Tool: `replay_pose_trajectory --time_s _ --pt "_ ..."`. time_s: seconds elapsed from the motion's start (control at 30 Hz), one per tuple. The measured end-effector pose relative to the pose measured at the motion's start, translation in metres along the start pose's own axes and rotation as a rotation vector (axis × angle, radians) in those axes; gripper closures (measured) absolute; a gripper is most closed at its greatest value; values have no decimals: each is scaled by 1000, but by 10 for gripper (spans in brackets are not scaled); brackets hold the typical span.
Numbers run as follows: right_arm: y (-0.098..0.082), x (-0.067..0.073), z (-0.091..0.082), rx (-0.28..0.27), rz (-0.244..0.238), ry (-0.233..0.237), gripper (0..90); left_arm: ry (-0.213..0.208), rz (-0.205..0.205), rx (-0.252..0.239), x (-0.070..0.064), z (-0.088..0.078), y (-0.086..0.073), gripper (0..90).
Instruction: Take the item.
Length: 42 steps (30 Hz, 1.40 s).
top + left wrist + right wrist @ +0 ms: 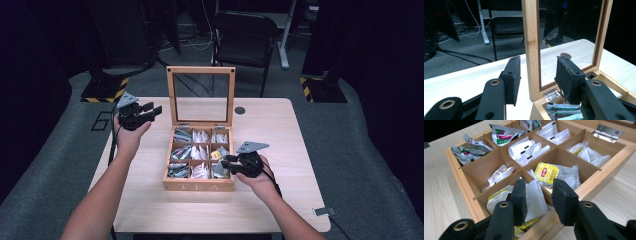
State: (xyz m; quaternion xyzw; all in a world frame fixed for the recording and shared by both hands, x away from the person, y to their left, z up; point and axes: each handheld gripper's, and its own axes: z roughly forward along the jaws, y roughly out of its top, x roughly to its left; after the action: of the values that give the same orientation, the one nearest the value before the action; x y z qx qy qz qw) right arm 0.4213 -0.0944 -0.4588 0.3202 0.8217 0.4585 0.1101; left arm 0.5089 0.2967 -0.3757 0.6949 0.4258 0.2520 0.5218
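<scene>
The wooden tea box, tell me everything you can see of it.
The wooden tea box is light bamboo-like wood with TEA lettered on its front. Nine compartments hold tea bag packets. Its glass-paned lid stands upright on metal hinges. It sits mid-table; the left gripper straddles the lid's frame edge without visibly clamping it.

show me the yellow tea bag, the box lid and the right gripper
yellow tea bag (546, 172), right gripper view, on its yellow label
box lid (200, 71), high view, on its top wooden rail
right gripper (539, 195), right gripper view, midway between its fingertips
</scene>
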Motion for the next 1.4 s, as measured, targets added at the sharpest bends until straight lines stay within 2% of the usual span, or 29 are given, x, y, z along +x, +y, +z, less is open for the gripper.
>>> replay_pose_trajectory --time_s 0.73,0.9,1.0,1.17,1.4 --pt "-3 -1 5 18 9 70 862 -1 -4 3 -1 0 -2 548" --pt "1 0 0 -11 16 90 872 2 3 10 0 0 -4 548" --pt "3 1 -3 -23 16 91 877 6 -8 1 0 0 -5 547" --pt "7 1 -7 -42 14 95 883 8 2 13 0 -1 -6 548" --pt "12 2 -13 -69 21 96 883 3 -4 10 -1 -1 -5 548"
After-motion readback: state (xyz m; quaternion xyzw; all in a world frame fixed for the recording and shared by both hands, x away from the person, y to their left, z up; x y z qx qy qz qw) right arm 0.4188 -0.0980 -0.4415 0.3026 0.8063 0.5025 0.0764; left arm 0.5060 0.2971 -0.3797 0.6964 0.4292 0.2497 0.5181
